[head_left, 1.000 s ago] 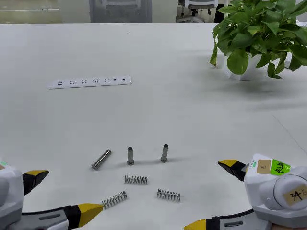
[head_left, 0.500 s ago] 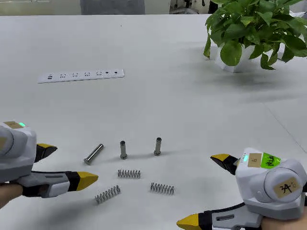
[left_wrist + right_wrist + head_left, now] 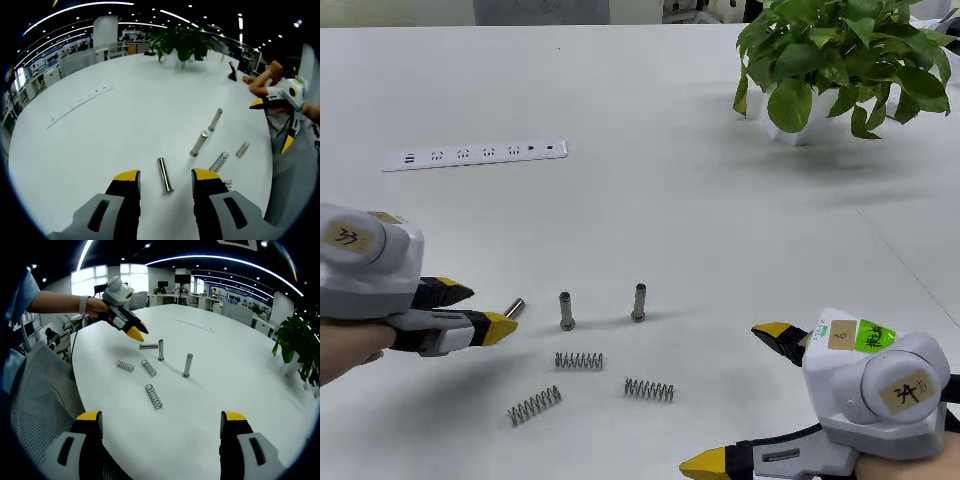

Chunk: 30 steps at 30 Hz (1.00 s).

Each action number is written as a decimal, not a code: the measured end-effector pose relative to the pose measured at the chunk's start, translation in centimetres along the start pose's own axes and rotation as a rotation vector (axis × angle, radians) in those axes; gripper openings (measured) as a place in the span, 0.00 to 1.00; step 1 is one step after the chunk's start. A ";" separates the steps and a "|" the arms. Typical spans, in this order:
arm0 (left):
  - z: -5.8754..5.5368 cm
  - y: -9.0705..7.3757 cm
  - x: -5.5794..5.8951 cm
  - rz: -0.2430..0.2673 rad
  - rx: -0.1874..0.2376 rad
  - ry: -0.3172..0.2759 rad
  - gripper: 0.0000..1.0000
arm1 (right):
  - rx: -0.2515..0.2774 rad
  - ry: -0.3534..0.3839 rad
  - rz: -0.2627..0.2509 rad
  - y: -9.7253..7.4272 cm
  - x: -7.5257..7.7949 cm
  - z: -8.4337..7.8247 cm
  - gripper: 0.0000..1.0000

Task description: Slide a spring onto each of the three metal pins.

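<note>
— How are the three pins placed on the desk [image 3: 660, 210]?

— Two are stood upright, wider end down: the middle pin [image 3: 565, 311] and, just to its right in the head view, the right pin [image 3: 639, 302]. The flat pin [image 3: 163, 174] is laid on its side to the left of the middle pin, near it but apart.

— And the springs?

— None is seen on a pin. All three are laid loose on the person's side of the middle pin. The first spring [image 3: 579, 360] is just in front of it. The second spring [image 3: 649, 390] is in front and to the right. The third spring [image 3: 534, 404] is in front and to the left, the farthest from it.

— How is the left gripper [image 3: 495, 308] held?

— It is held low, to the left of the middle pin, with its fingers parted and nothing gripped. In the left gripper view the flat pin is seen in the gap between them. Whether it is touched cannot be told.

— And the right gripper [image 3: 161, 419]?

— It is held well apart from the middle pin, to the right and nearer the person. Its fingers are spread wide and nothing is held.

— What else is seen?

— A power strip [image 3: 475, 153] is laid well beyond the middle pin to the left, and a potted plant [image 3: 840, 50] is set far beyond it to the right.
</note>
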<state>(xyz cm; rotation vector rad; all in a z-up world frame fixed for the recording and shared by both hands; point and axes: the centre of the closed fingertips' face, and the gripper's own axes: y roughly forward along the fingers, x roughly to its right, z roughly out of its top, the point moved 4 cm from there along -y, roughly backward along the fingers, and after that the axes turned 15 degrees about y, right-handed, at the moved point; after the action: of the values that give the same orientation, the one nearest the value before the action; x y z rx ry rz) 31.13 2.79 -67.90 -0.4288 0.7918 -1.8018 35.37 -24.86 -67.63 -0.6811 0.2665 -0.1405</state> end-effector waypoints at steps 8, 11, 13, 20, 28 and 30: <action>-0.2 1.8 -0.6 -0.014 -0.054 0.027 0.30 | 0.003 0.005 0.000 -0.1 -0.2 -0.2 0.99; -0.2 2.2 -0.6 -0.022 -0.063 0.026 0.26 | 0.006 0.004 -0.005 -0.2 -0.2 -0.2 0.99; -0.4 2.7 -0.6 -0.035 -0.075 0.025 0.25 | 0.011 0.005 -0.010 -0.3 -0.2 -0.1 0.99; -0.7 3.9 -0.9 -0.044 -0.122 0.031 0.22 | 0.015 0.014 -0.010 -0.4 -0.3 -0.1 0.99; -0.6 4.2 -1.3 -0.016 -0.220 0.139 0.18 | 0.013 0.027 0.000 -0.3 -0.5 -0.4 0.99; -0.5 4.4 -1.1 -0.022 -0.251 0.153 0.18 | 0.013 0.025 0.002 -0.2 -0.6 -0.4 0.99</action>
<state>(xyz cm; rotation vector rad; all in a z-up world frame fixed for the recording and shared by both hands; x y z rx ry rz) 34.24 3.00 -71.20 -0.4677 1.1311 -1.7768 34.69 -25.15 -67.70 -0.6668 0.2902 -0.1486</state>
